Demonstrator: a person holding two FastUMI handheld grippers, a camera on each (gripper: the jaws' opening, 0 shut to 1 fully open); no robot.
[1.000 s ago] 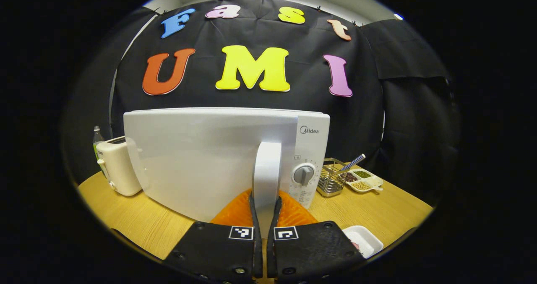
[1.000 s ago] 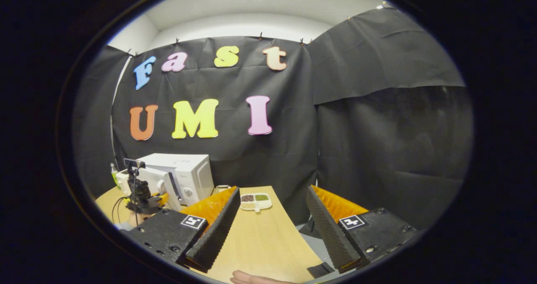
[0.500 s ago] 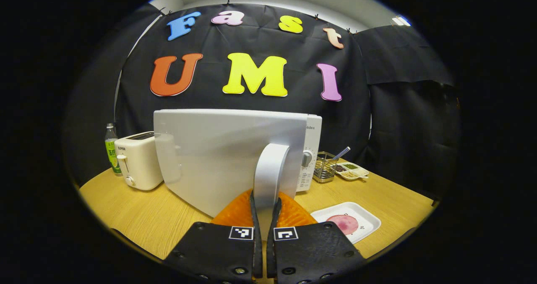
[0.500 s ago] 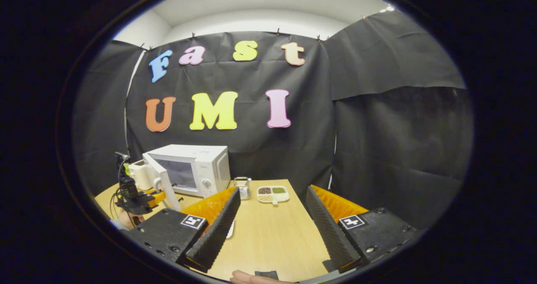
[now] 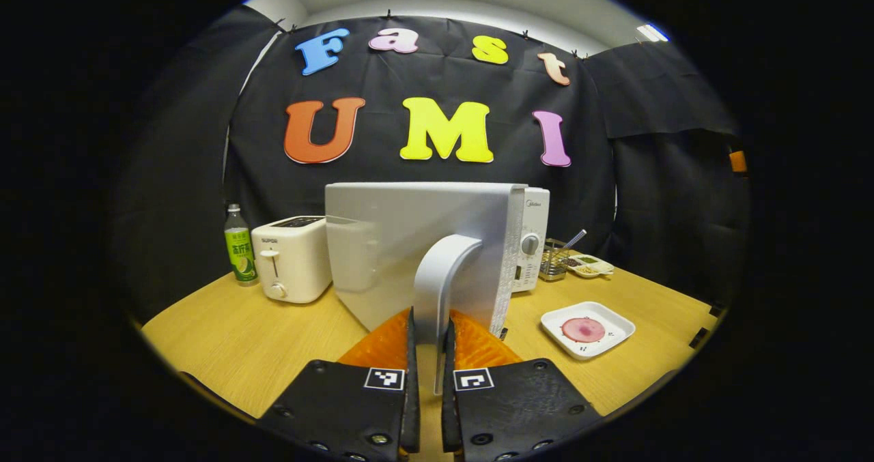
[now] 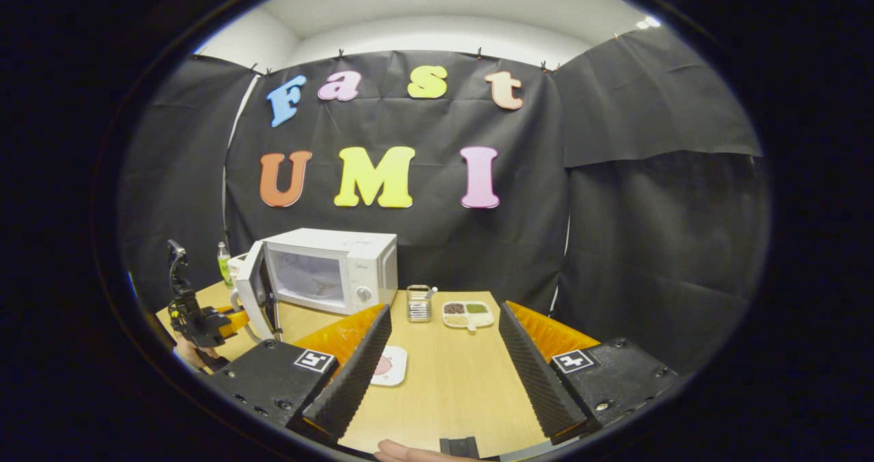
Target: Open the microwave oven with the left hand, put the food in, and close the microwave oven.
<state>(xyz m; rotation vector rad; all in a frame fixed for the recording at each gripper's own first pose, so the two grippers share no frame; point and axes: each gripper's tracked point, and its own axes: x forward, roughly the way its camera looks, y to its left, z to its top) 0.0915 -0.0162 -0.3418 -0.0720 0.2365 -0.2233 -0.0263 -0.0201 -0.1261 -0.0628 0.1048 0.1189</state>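
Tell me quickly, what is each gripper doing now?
Left gripper: shut on the microwave door handle.
Right gripper: open, holding nothing.

Toaster [image 5: 292,258] left of microwave [image 5: 437,243], plate [image 5: 587,319] right.

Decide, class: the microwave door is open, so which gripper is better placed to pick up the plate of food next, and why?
Right, probably. The right gripper is open and holds nothing, and the plate of food lies just beside its fingers. The left gripper is shut on the door handle of the microwave.
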